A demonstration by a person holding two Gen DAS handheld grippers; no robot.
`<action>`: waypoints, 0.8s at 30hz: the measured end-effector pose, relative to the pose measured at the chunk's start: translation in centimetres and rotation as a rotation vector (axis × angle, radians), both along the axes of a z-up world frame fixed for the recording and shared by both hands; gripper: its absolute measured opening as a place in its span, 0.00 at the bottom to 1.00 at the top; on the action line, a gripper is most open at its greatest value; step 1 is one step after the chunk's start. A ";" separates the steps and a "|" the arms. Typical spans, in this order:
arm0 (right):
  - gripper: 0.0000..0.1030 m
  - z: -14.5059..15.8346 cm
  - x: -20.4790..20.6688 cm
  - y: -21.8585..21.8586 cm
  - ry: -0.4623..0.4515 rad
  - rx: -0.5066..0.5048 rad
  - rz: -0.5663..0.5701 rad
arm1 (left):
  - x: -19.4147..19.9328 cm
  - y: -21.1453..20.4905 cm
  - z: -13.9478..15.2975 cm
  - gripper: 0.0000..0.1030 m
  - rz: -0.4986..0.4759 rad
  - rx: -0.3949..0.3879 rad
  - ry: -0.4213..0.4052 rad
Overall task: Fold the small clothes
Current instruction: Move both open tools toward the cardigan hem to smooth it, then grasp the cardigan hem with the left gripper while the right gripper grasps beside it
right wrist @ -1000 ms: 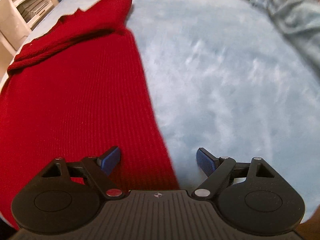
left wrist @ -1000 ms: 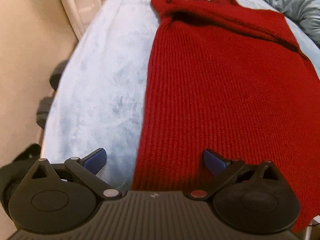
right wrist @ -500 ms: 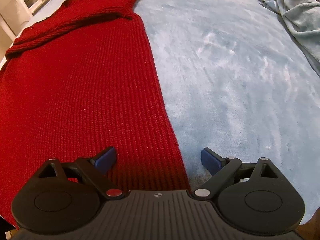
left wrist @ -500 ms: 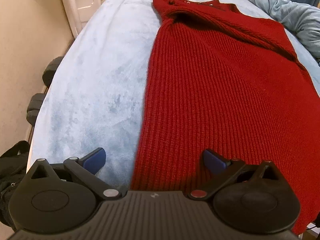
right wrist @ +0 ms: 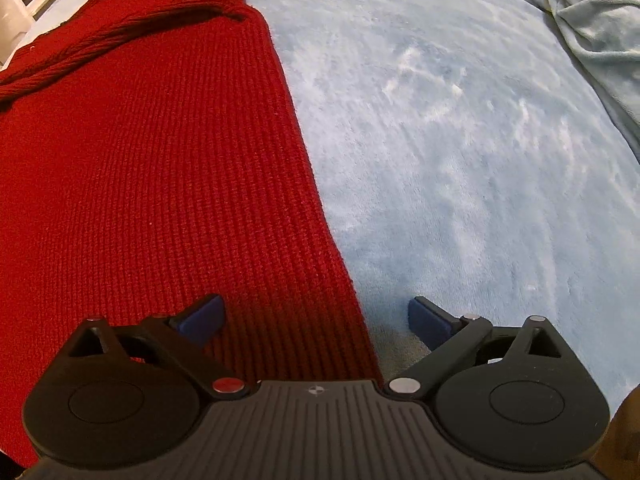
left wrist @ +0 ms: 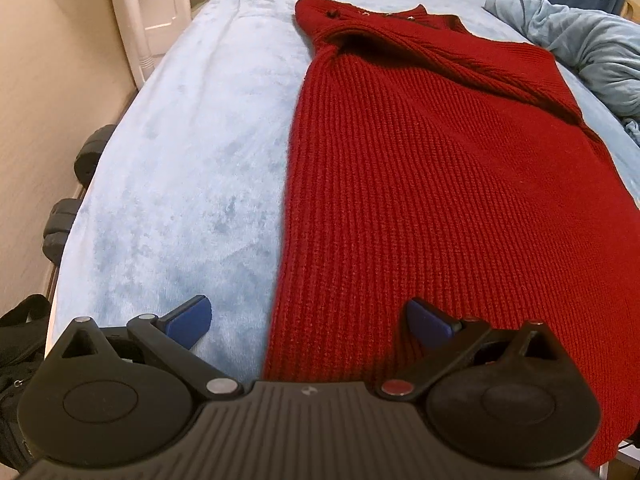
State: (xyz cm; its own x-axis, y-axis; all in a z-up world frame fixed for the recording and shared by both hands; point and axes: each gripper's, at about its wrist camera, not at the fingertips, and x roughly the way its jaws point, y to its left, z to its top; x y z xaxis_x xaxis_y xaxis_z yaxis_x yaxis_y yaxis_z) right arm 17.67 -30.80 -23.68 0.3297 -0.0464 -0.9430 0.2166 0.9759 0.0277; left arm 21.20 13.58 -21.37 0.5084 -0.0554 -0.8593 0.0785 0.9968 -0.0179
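A red ribbed knit sweater (left wrist: 432,184) lies flat on a light blue plush bed cover (left wrist: 180,152), sleeves folded in across the top. My left gripper (left wrist: 308,322) is open and empty, straddling the sweater's left bottom edge. In the right wrist view the same sweater (right wrist: 152,168) fills the left half. My right gripper (right wrist: 316,318) is open and empty, straddling the sweater's right bottom edge, with one blue pad over the knit and the other over the bed cover (right wrist: 460,140).
A crumpled pale blue blanket (left wrist: 580,52) lies at the far right of the bed and also shows in the right wrist view (right wrist: 592,20). A white furniture piece (left wrist: 144,12) and beige wall stand left. Dark objects (left wrist: 60,224) sit beside the bed's left edge.
Both grippers have drawn back slightly toward the sweater's bottom hem and settled lower. Both stay open; the sweater has not moved.
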 end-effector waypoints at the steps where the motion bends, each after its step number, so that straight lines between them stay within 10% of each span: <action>1: 0.96 0.0 0.0 0.0 -0.002 0.001 0.000 | 0.0 0.0 0.0 1.00 -0.001 0.000 -0.001; 16: 0.95 0.6 -3.2 -1.3 -0.059 0.193 0.027 | -0.3 0.5 0.7 1.00 -0.047 -0.117 0.191; 19: 0.76 0.9 -4.3 -1.3 -0.097 0.173 0.017 | 0.0 0.1 1.0 0.97 -0.045 -0.126 0.229; 21: 0.28 1.3 -4.8 -2.1 -0.128 0.190 -0.026 | 0.1 -0.1 1.7 0.58 -0.020 -0.120 0.224; 23: 0.18 1.7 -5.3 -3.1 -0.147 0.314 -0.075 | -0.1 -0.1 2.9 0.19 -0.002 -0.171 0.215; 24: 0.18 2.2 -5.4 -3.0 -0.161 0.319 -0.067 | -0.5 -0.1 3.7 0.18 0.016 -0.186 0.200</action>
State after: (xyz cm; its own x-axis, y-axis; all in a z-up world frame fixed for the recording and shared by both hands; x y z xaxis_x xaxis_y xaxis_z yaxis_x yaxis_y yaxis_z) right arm 12.22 -33.82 -21.50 0.4816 0.2150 -0.8496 0.2479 0.8964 0.3674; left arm 20.74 13.47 -17.64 0.3316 -0.2148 -0.9187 0.0390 0.9760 -0.2141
